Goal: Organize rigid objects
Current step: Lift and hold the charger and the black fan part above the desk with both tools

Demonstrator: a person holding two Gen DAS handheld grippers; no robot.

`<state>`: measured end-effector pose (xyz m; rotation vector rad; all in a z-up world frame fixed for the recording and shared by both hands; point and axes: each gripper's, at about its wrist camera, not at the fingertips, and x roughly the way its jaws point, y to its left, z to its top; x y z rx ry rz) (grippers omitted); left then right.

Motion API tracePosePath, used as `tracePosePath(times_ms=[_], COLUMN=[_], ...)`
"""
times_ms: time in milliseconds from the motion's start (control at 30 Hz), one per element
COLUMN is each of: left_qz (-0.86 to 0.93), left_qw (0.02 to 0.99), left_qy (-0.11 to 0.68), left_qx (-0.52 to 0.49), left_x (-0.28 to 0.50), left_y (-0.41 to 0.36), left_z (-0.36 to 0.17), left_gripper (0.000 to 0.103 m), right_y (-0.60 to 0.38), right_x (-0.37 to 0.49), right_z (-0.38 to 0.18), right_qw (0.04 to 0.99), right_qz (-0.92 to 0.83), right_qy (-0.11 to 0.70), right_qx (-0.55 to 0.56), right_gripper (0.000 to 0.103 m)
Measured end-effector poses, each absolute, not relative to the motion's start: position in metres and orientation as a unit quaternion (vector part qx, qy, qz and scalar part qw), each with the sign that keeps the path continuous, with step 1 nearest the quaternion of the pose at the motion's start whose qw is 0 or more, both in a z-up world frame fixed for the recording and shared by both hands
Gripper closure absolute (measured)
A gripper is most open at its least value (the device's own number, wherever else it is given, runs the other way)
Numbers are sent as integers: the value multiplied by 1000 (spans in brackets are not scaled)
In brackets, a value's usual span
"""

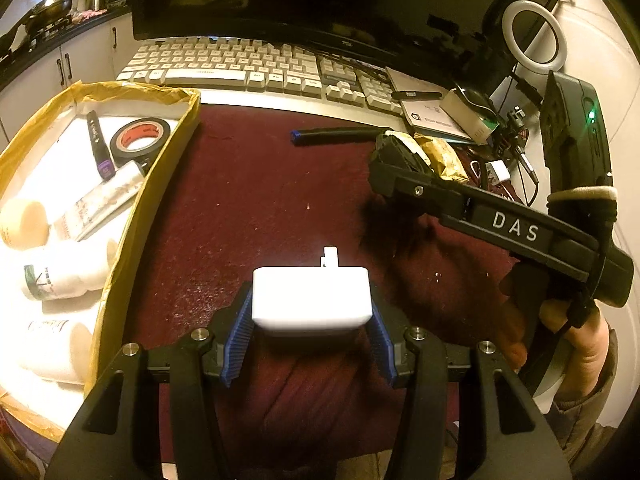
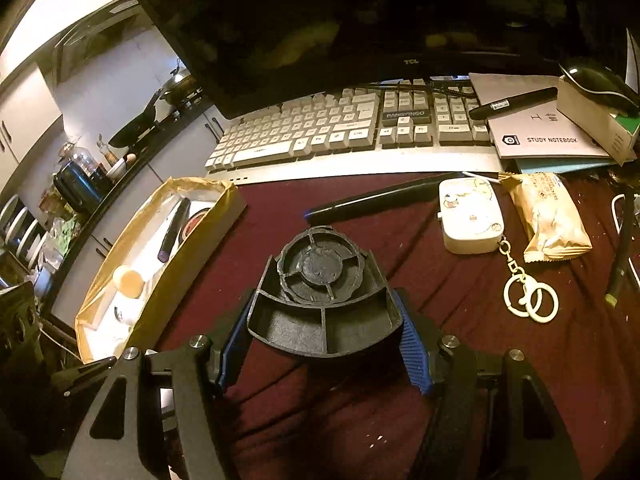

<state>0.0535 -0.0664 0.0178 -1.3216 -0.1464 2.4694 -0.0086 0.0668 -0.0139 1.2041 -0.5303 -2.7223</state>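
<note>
My left gripper [image 1: 310, 316] is shut on a white charger block [image 1: 312, 300] and holds it over the maroon cloth [image 1: 248, 200]. My right gripper [image 2: 324, 320] is shut on a black round plastic part [image 2: 324, 300], also above the cloth; this gripper shows in the left wrist view [image 1: 400, 160] to the right. A yellow-lined box [image 1: 188, 120] at the left holds black tape [image 1: 138, 140], a dark pen, a tube and white bottles [image 1: 60, 276]. A black marker [image 1: 340, 135] lies on the cloth near the keyboard.
A keyboard [image 2: 340, 132] and monitor [image 2: 360, 20] stand behind. On the right lie a white key fob with rings [image 2: 470, 216], a snack packet [image 2: 550, 216], a notebook [image 2: 540, 128] with a pen, a mouse on a box [image 2: 596, 84], and cables. A ring light [image 1: 534, 36] stands at the far right.
</note>
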Motion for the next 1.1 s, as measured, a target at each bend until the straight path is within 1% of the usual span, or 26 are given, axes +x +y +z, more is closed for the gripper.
tracePosePath(times_ms=[1100], left_qz=[865], left_qw=[166], left_qy=[-65], left_qx=[-469], left_x=[61], left_y=[-75], left_z=[19], left_gripper=[52], right_y=[55], right_x=[-1], right_z=[-9], right_qw=[67], right_qz=[-899], right_qy=[-164], right_qx=[401], right_gripper=[42])
